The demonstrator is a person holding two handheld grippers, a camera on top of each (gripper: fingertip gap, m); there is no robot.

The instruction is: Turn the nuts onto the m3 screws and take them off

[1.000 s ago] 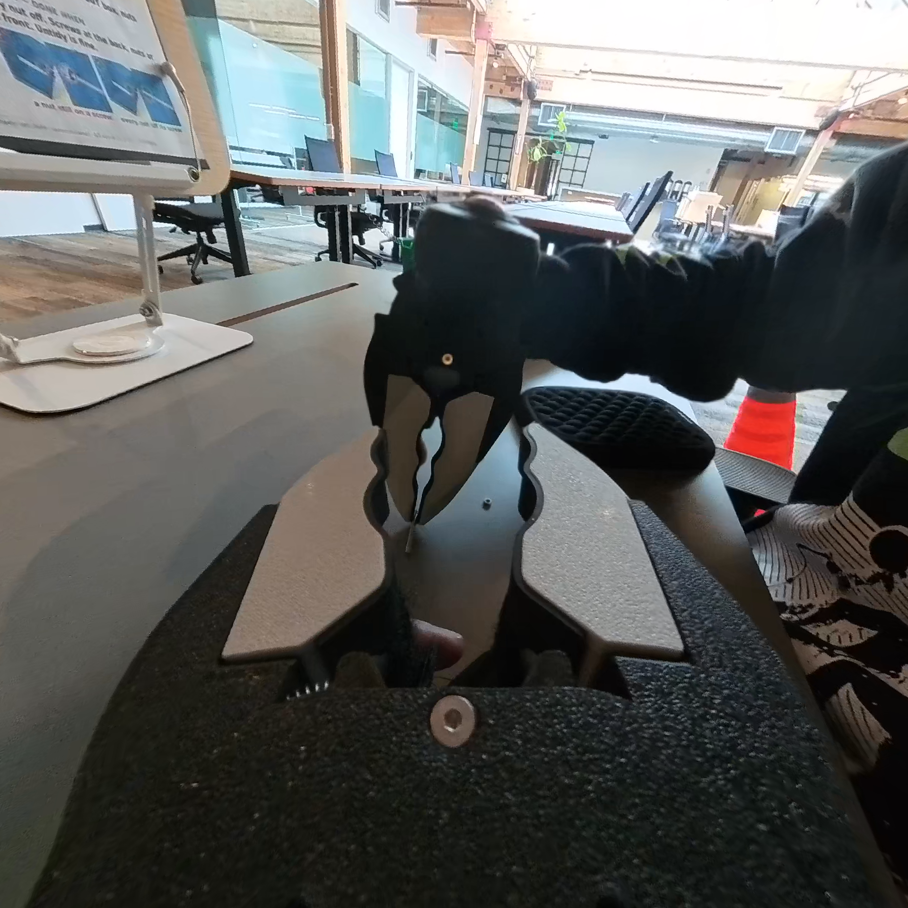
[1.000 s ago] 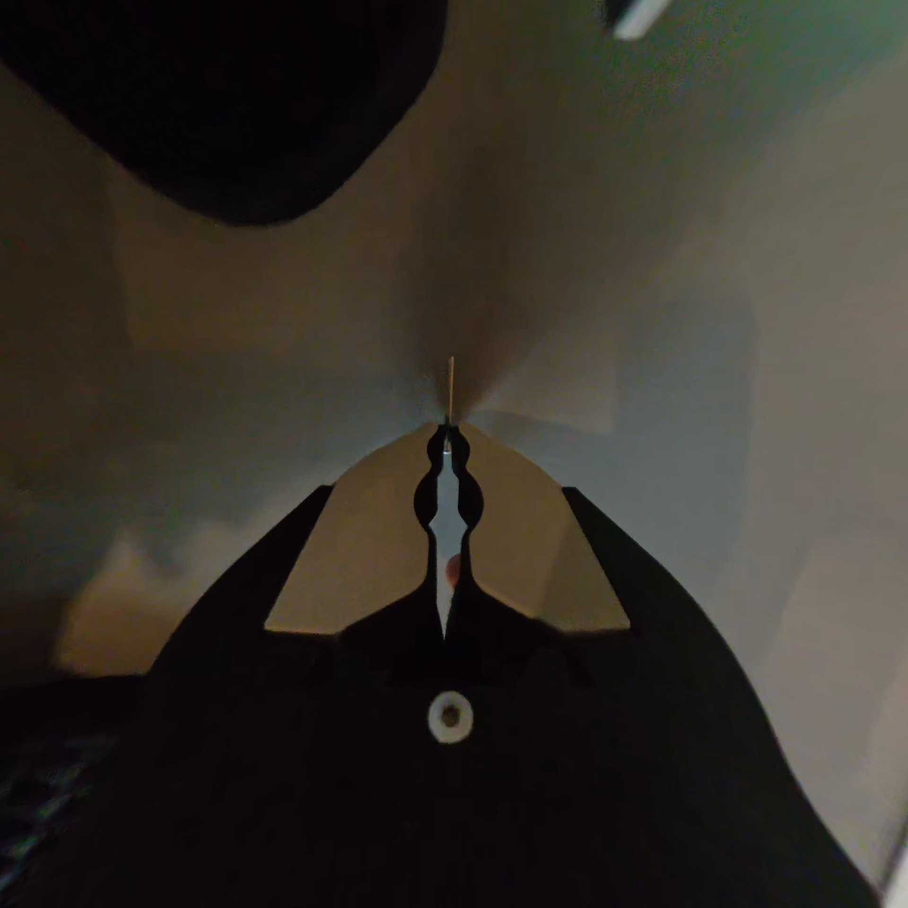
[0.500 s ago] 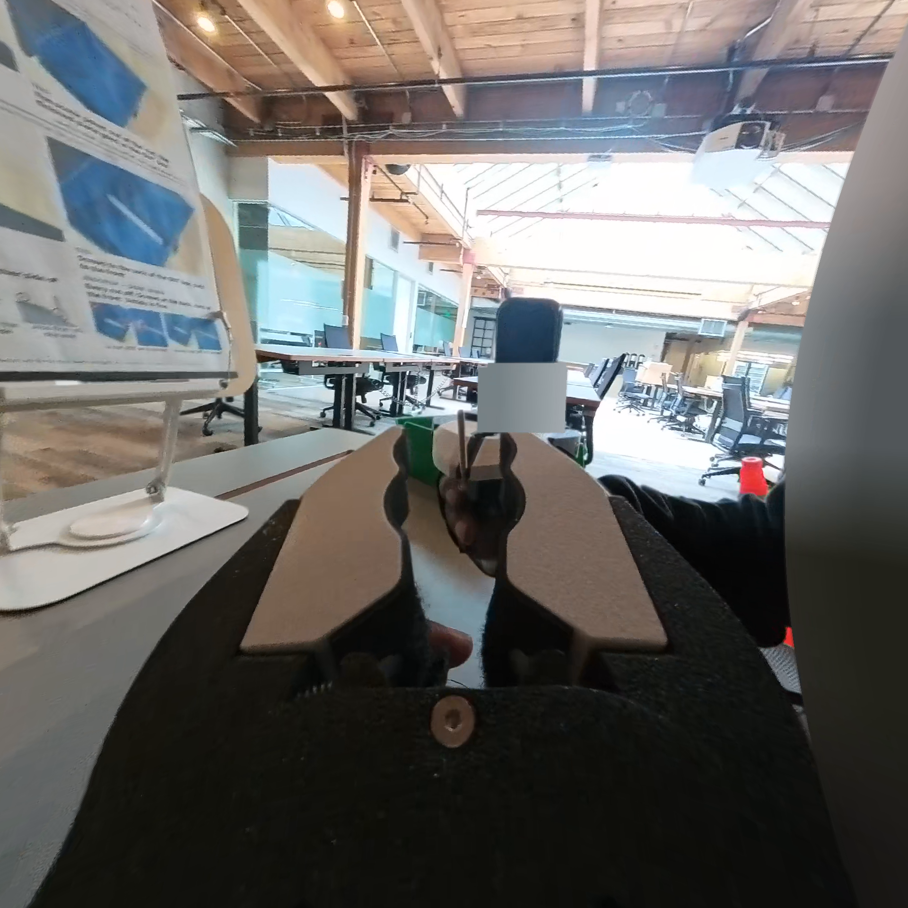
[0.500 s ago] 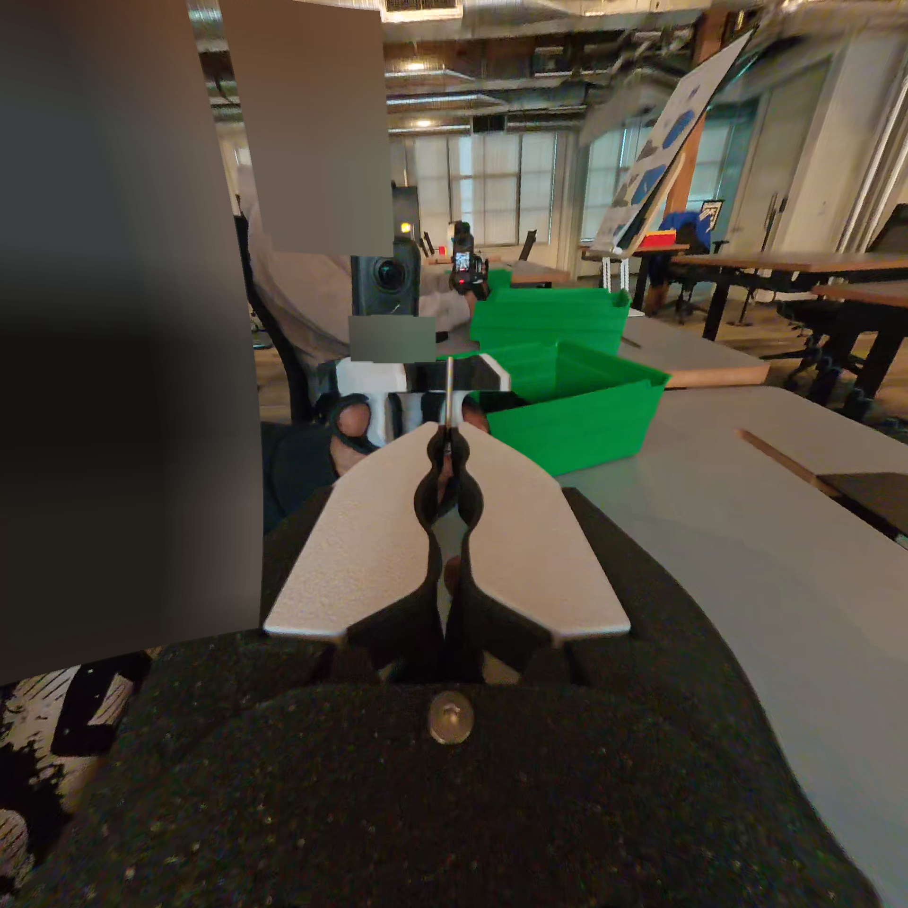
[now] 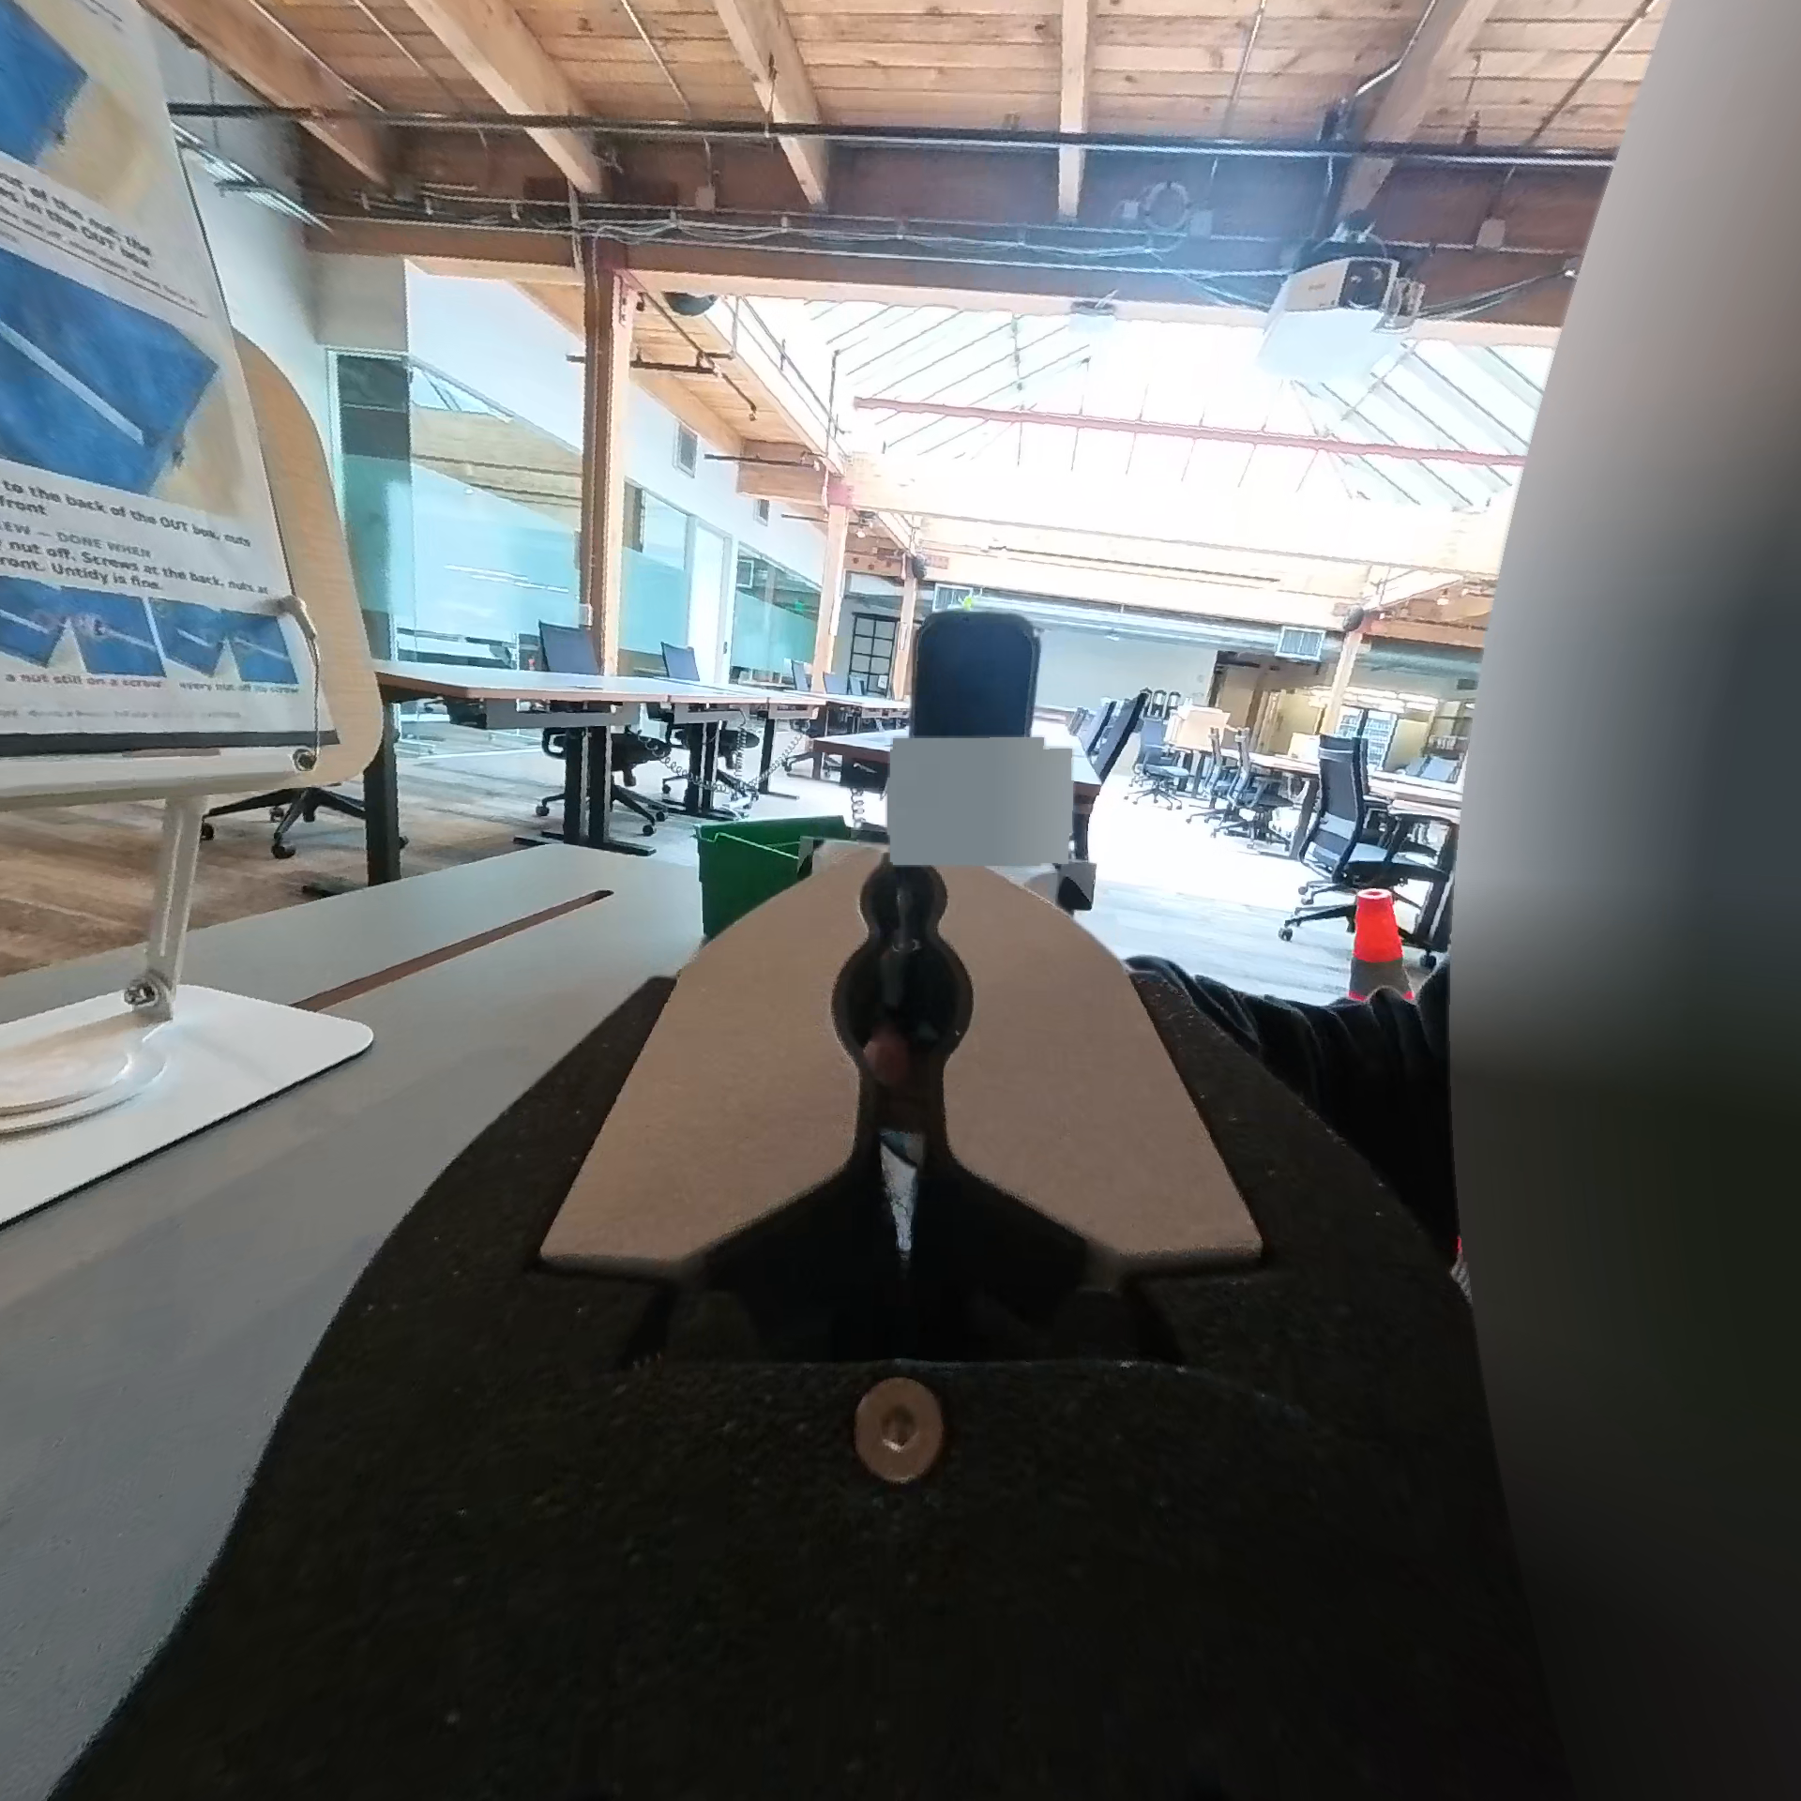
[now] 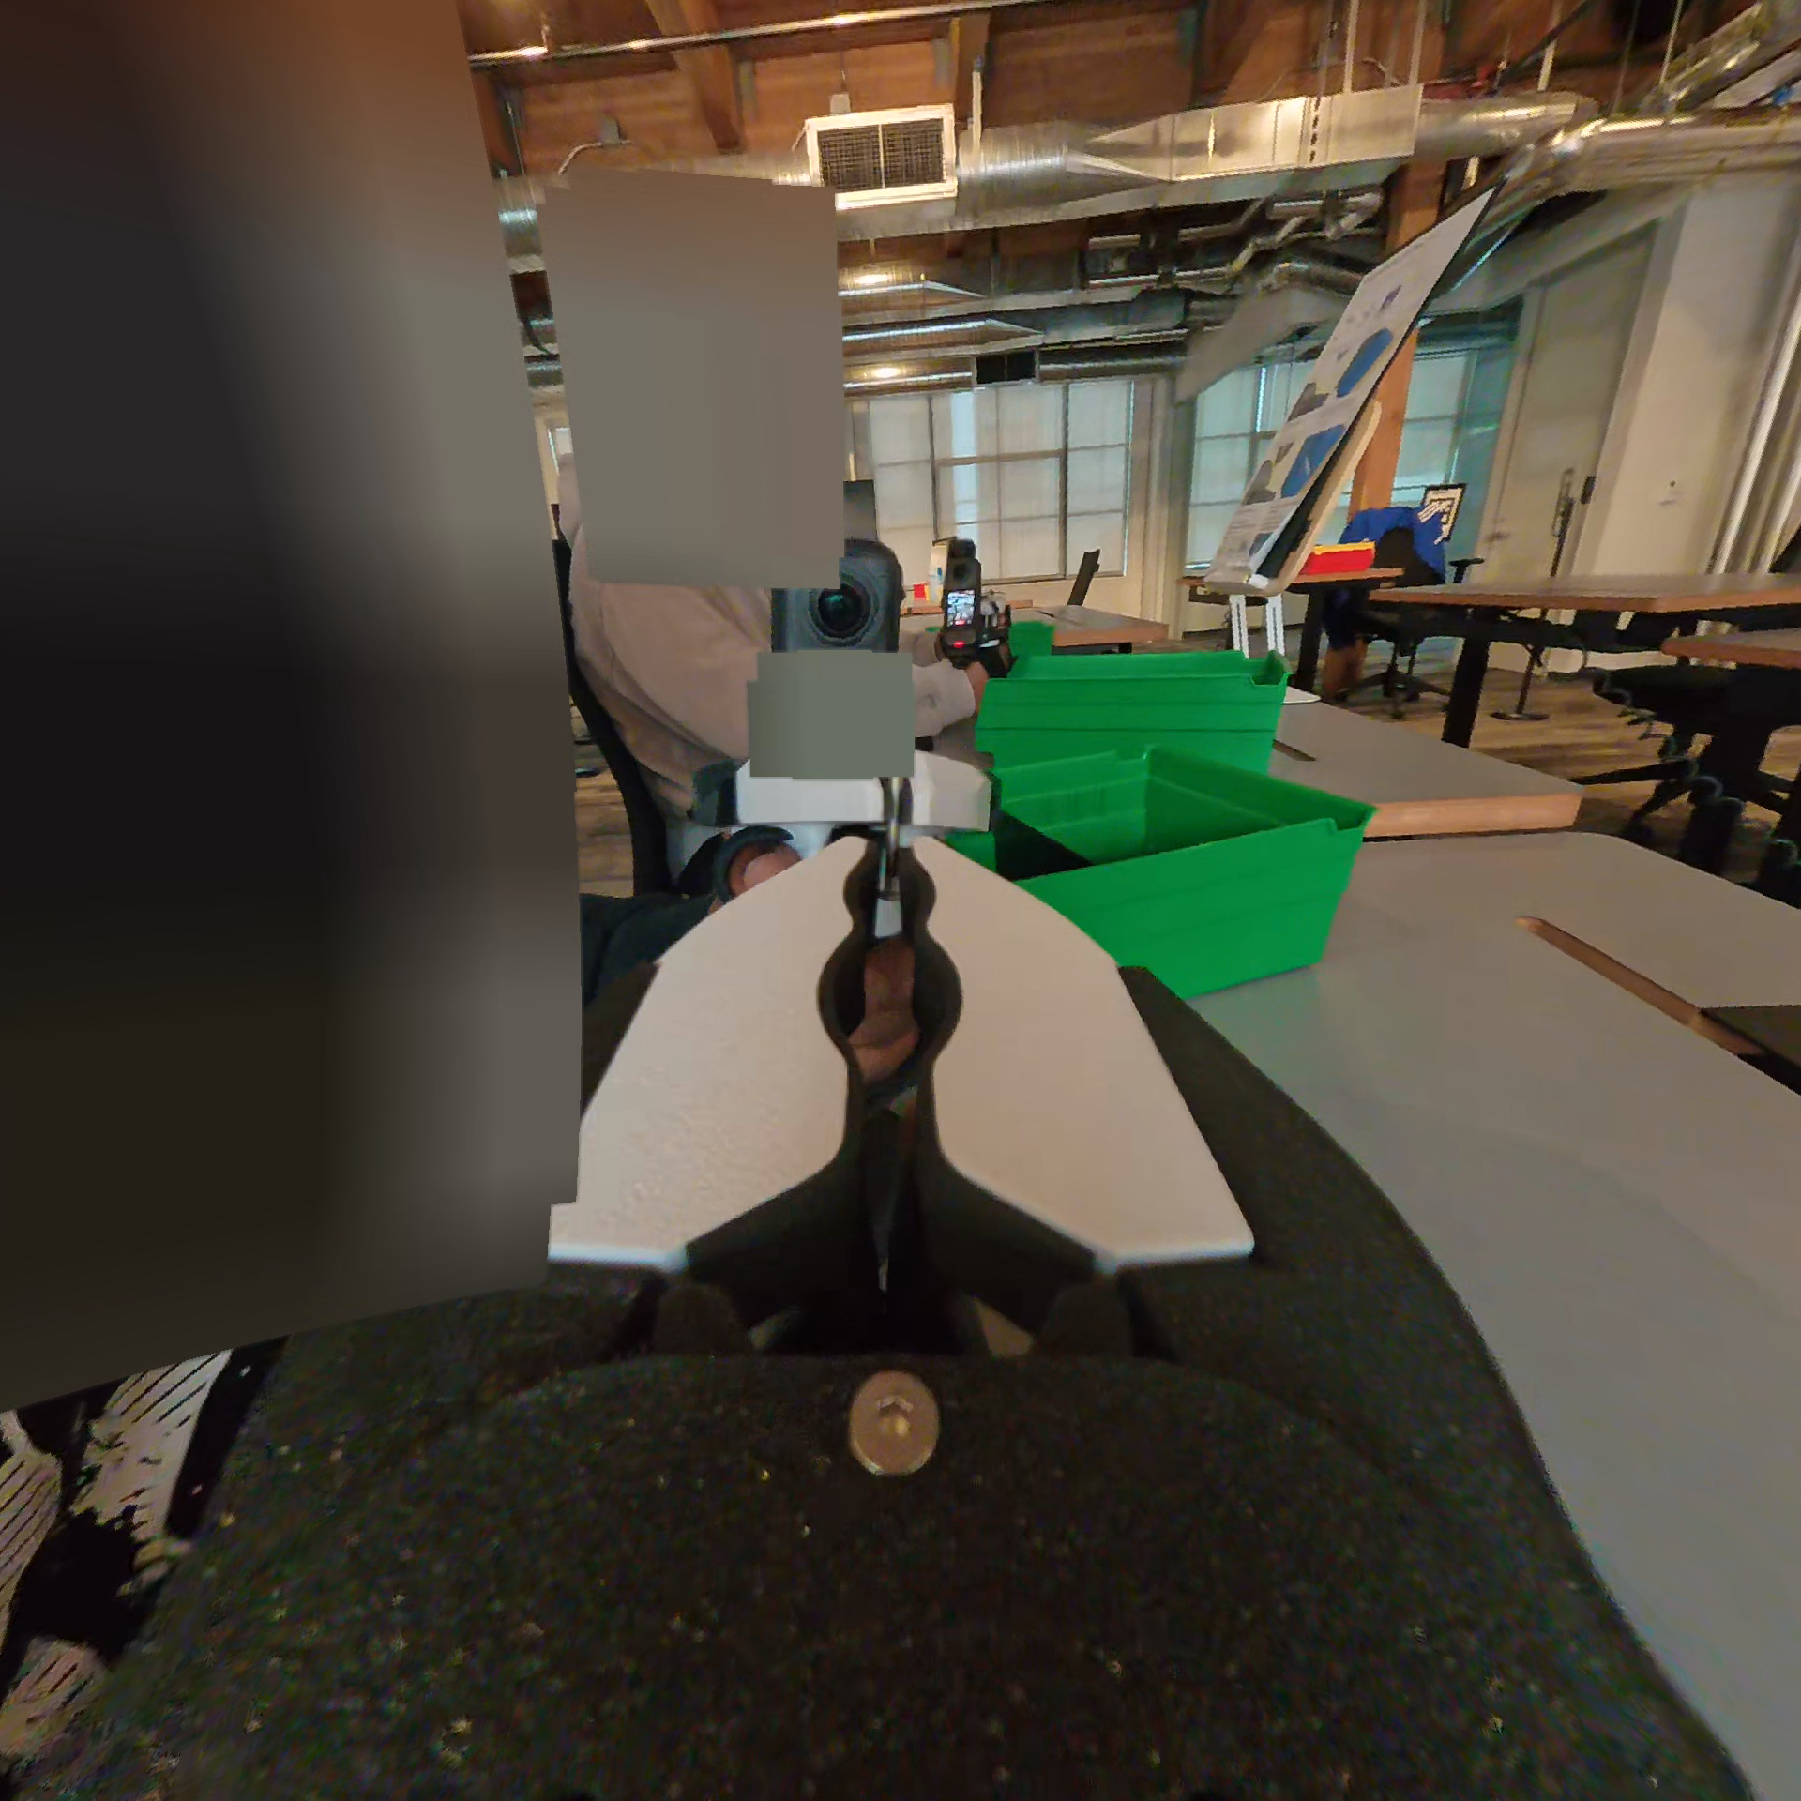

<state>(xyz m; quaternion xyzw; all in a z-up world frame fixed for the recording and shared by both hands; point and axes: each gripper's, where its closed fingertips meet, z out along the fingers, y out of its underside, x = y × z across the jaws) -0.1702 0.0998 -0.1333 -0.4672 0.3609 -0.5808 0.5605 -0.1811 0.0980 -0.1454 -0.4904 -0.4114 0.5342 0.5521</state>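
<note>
Left tool (image 5: 906, 882) has closed over grey table (image 5: 409, 916) (open-plan office).

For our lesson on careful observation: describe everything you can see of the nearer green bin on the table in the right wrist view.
The nearer green bin is an open-topped rectangular tray of bright green, plastic-looking material, with a stepped rim and a notch at its right corner. It stands upright on the grey table, right of the tool tips. What shows of its shadowed inside looks empty. A taller green bin stands right behind it; whether they touch cannot be told.
</note>
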